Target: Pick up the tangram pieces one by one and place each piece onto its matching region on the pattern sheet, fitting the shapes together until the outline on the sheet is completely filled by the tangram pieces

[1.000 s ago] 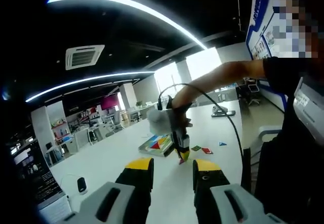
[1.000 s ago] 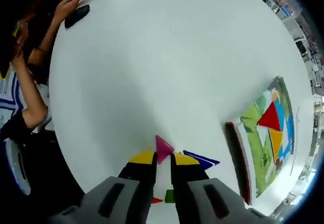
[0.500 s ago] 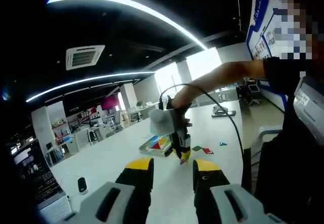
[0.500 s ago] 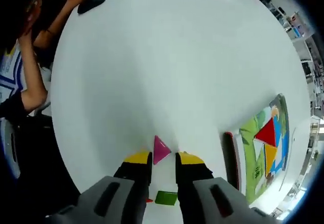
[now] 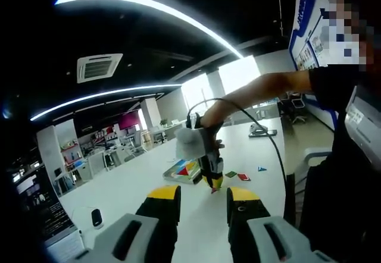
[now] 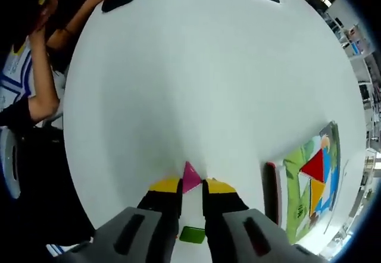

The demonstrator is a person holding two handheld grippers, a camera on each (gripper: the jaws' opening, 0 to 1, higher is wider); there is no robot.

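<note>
Right gripper (image 6: pixel 190 187) clamps 1 pink triangle (image 6: pixel 190 177) (pick underway, I judge); next, carry it to the pattern sheet (image 6: pixel 309 185) near the tabletop (image 6: pixel 196 78) edge. Left gripper (image 5: pixel 202 202) jaws apart, idle.

tangram pieces (image 6: pixel 190 177): six (two on sheet) | pattern sheet (image 6: pixel 297 199): one

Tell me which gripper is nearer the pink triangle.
Right. The right gripper has the pink triangle between its jaws. The left gripper is held back from it, over the white table, with open jaws.
</note>
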